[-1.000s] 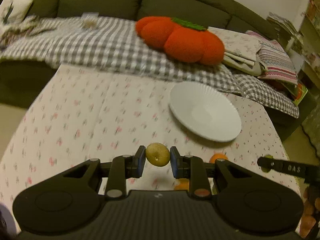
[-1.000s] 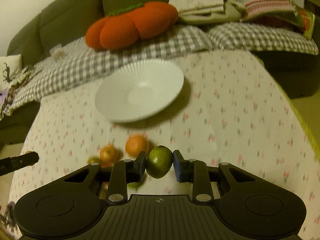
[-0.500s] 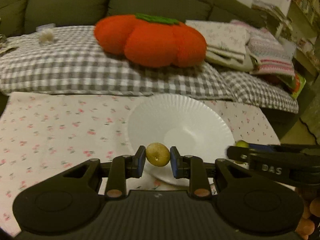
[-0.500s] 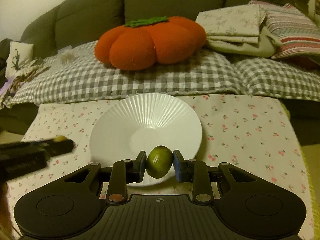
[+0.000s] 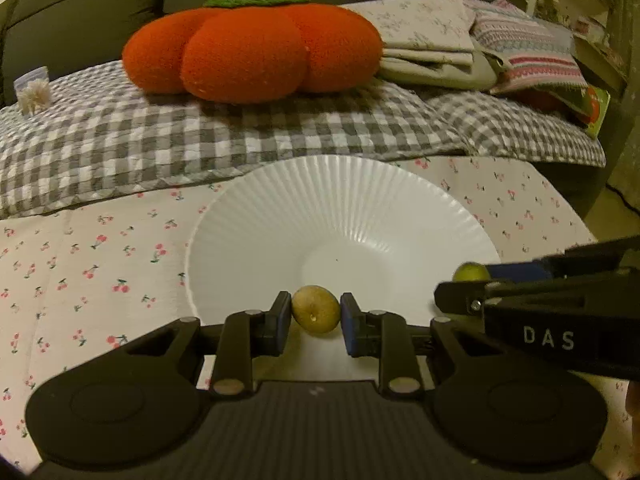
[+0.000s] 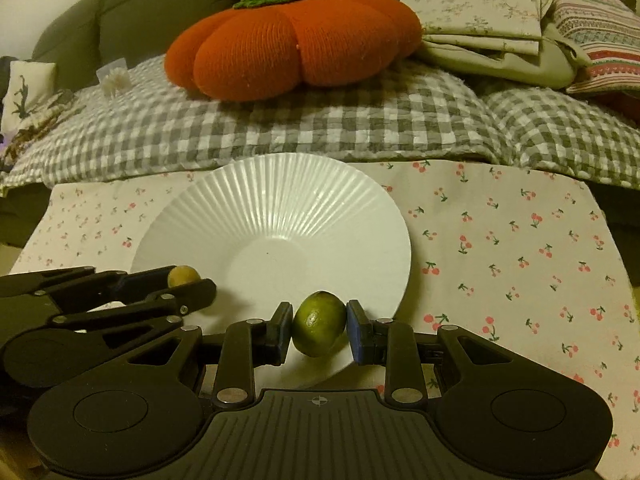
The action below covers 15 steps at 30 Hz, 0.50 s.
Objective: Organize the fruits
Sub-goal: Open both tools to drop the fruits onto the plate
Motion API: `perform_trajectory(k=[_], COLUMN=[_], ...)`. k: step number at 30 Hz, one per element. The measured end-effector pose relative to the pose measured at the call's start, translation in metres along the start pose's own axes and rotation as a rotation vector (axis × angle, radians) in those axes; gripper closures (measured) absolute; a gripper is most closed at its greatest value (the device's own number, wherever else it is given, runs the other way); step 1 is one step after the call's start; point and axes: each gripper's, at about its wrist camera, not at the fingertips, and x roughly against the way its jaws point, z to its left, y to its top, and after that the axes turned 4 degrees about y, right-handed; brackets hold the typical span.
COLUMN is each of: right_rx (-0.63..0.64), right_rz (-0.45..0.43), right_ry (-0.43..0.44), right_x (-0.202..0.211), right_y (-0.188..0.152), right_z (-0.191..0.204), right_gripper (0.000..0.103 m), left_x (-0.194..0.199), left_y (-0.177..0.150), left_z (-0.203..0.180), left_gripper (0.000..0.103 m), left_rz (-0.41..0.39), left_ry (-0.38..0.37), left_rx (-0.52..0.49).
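Note:
A white ribbed plate [image 5: 344,200] [image 6: 280,200] lies on the cherry-print tablecloth [image 5: 100,248] [image 6: 520,240]. My left gripper [image 5: 315,315] is shut on a small yellow-brown fruit [image 5: 316,309], held over the plate's near rim. My right gripper [image 6: 319,330] is shut on a green lime [image 6: 319,328], also over the near rim. In the left wrist view the right gripper [image 5: 456,292] reaches in from the right with the lime [image 5: 470,272] showing. In the right wrist view the left gripper [image 6: 192,286] comes in from the left with the yellow-brown fruit [image 6: 183,275].
Behind the table a sofa carries a grey checked blanket [image 5: 240,136] [image 6: 320,120], an orange pumpkin cushion [image 5: 248,48] [image 6: 292,44] and folded fabrics [image 5: 480,48] [image 6: 520,28]. The table's right edge drops off [image 5: 580,216].
Both grippers have moved toward the plate with their fruit; the plate now fills the middle of each view. The loose oranges on the cloth have dropped out of sight.

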Motion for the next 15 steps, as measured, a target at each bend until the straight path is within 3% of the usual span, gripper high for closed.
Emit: perform_trajectory(k=[5,8,10,12,15], right_rx=[0.012,-0.02,-0.042,-0.065,-0.11], right_rz=[-0.011,-0.014,-0.023,-0.04,-0.064], right_ry=[-0.004,0.015,0.026,0.022,0.04], right_x=[-0.005,-0.003,0.001,0.007,0.017], right_y=[0.0,0.002,0.003,0.004,0.005], right_z=[0.004,0.0,-0.004,-0.008,-0.017], right_gripper=[0.074,0.074,0.071,0.057,0.053], left_x=[-0.002,0.001,0.007,0.013,0.023], left_y=[-0.002,0.002,0.005,0.009,0.012], left_z=[-0.002,0.004,0.011,0.019,0.029], left_gripper=[0.078,0.061,0.043,0.034,0.033], left_rz=[-0.012,-0.005,-0.014,-0.025,-0.027], left_ry=[0.005,-0.016,-0.009,-0.025,-0.036], left_rx=[-0.019,-0.002,0.012,0.027,0.06])
